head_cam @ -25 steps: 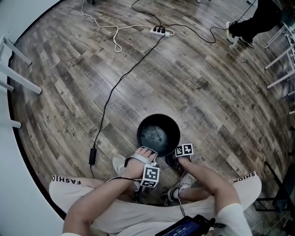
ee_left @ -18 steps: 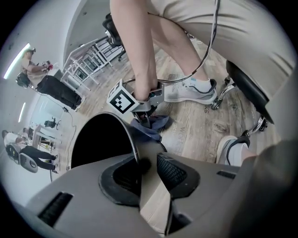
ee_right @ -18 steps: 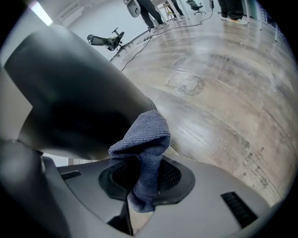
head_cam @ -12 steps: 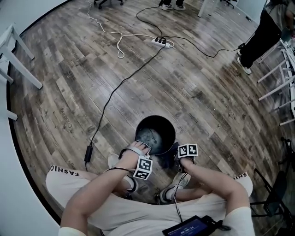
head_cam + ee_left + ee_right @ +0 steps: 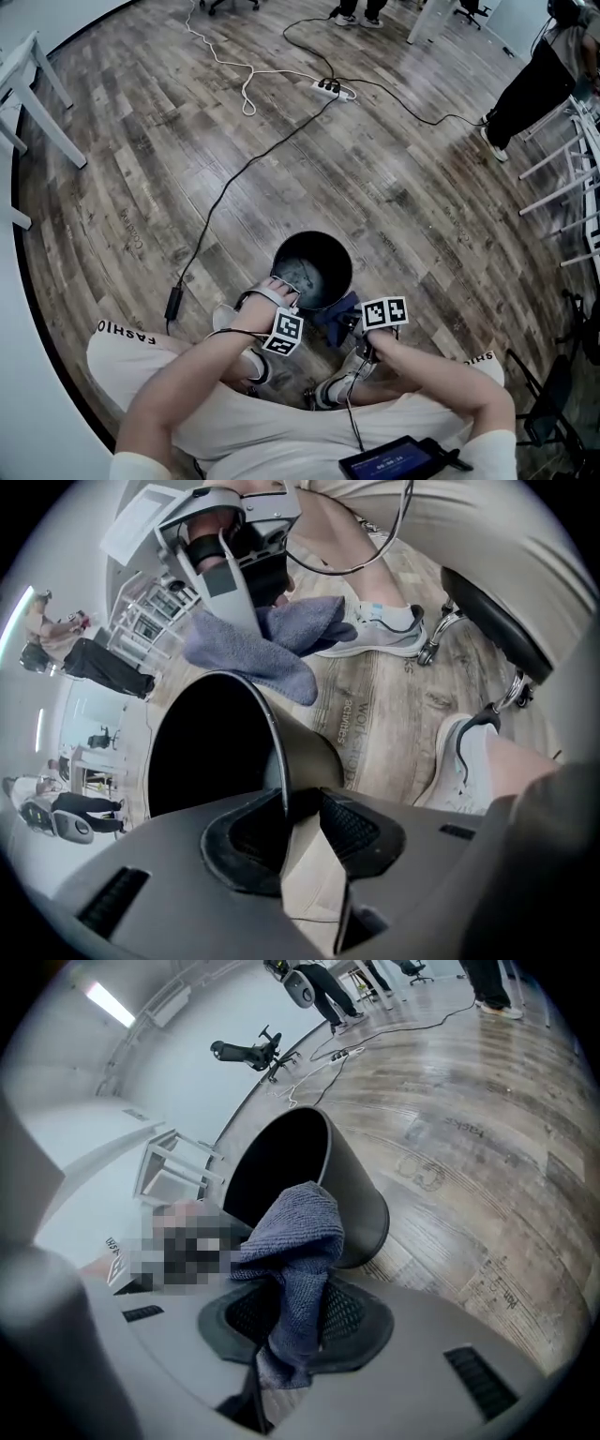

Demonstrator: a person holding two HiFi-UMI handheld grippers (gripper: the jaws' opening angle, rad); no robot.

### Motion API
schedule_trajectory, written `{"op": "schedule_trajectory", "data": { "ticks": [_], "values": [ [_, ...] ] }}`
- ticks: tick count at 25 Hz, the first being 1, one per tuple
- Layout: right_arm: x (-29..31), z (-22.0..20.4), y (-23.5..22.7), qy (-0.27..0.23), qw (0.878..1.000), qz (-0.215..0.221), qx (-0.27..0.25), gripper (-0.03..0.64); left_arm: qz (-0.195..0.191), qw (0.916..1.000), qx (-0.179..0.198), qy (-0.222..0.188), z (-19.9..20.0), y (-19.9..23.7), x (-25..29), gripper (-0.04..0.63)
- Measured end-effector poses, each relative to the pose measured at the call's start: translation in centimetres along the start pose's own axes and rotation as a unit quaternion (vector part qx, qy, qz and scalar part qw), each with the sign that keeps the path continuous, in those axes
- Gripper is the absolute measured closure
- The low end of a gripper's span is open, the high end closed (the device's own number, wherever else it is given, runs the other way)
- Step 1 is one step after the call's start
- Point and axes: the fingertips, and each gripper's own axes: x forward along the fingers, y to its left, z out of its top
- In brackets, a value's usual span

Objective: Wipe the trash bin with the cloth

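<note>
The black trash bin [image 5: 314,272] stands on the wood floor just in front of the person's feet. My left gripper [image 5: 284,296] sits at its near left rim. In the left gripper view the thin rim [image 5: 277,780] runs between the jaws of the left gripper [image 5: 300,810]; they have just been closing, and a gap still shows beside the right pad. My right gripper [image 5: 351,324] hangs by the bin's near right side, shut on the blue-grey cloth [image 5: 336,315]. The cloth [image 5: 298,1241] droops from the right gripper [image 5: 295,1321] in front of the bin [image 5: 352,1194].
A black cable [image 5: 234,183] and a white cable [image 5: 246,84] cross the floor to a power strip [image 5: 328,87]. White furniture legs [image 5: 42,103] stand at the left, a standing person [image 5: 539,89] and metal frames at the right. A shoe [image 5: 380,635] and a stool castor [image 5: 441,630] lie near the bin.
The right gripper has risen with the cloth, which now shows beside the bin's near right side. The left gripper has stayed at the rim.
</note>
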Motion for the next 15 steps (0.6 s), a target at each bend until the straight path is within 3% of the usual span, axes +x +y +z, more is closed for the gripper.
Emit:
{"op": "schedule_trajectory", "data": {
  "ticks": [6, 15],
  "values": [
    [2.0, -0.1, -2.0, 0.016, 1.000, -0.012, -0.001, 0.534, 0.003, 0.9999, 0.010, -0.012, 2.1, -0.5, -0.2, 0.492],
    [8.2, -0.5, -7.7, 0.013, 1.000, -0.013, -0.025, 0.534, 0.012, 0.9994, -0.029, -0.017, 3.1, 0.1, -0.2, 0.499]
  ]
}}
